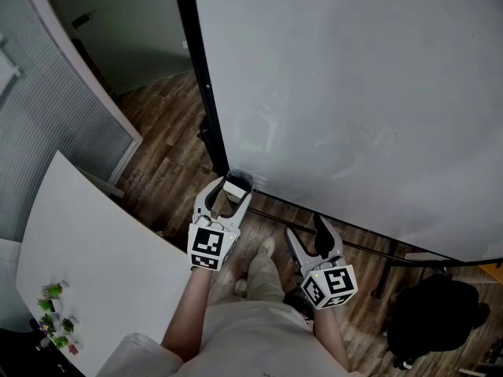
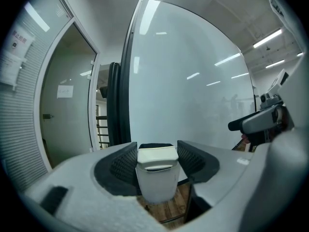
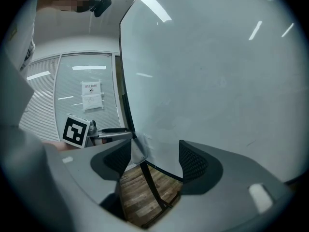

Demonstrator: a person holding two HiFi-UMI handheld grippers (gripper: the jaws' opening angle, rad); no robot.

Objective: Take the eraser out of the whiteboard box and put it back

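A small white box (image 1: 240, 181) hangs at the whiteboard's (image 1: 354, 93) lower left corner. Seen from the left gripper view, the white eraser (image 2: 157, 159) with its black felt stands in the top of the box (image 2: 155, 190). My left gripper (image 1: 223, 200) reaches level to it, and in the left gripper view (image 2: 157, 161) both pads touch the eraser's sides. My right gripper (image 1: 311, 236) hangs to the right, below the board's lower edge, open with only floor between its jaws (image 3: 154, 159). The right gripper view also shows the box (image 3: 138, 152) and the left gripper's marker cube (image 3: 76, 131).
A black post (image 1: 203, 85) frames the whiteboard's left edge, with the stand's bars (image 1: 369, 250) below. A white table (image 1: 86, 265) lies at the left with small plants (image 1: 55, 320) on it. A black bag (image 1: 436, 312) sits on the wood floor (image 1: 169, 144) at the right.
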